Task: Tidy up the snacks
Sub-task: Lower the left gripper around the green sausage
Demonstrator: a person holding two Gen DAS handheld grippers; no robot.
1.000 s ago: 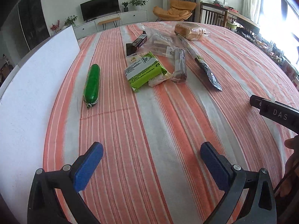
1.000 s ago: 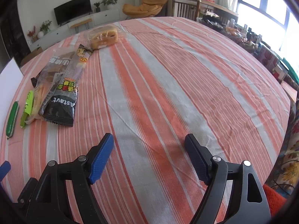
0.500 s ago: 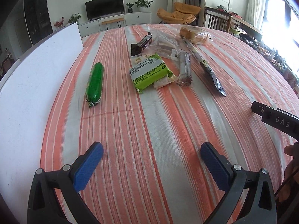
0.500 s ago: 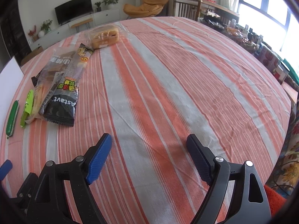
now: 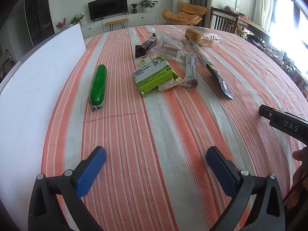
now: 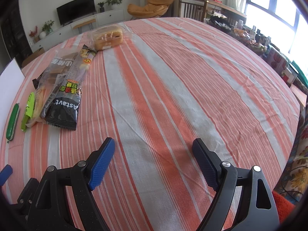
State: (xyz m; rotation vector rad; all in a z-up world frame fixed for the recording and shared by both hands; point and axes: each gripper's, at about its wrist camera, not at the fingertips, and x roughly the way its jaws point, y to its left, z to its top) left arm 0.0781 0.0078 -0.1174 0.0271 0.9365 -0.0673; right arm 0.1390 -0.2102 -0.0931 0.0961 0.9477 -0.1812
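Several snacks lie on the striped tablecloth: a green sausage, a lime-green packet, a brown bar, a dark chocolate bar, a long black candy bag, a clear biscuit bag and a bagged bread loaf. My left gripper hovers open over bare cloth, well short of them. My right gripper is open over bare cloth too; the black candy bag, bread loaf and green sausage lie to its far left.
A white board lies along the table's left side. The right gripper's body and a hand show at the left wrist view's right edge. Chairs, a TV cabinet and a cluttered side table stand beyond the table.
The left wrist view has shifted slightly, the snacks sitting a little lower and nearer. The right gripper's jaws stand marginally wider. Nothing on the table has moved.
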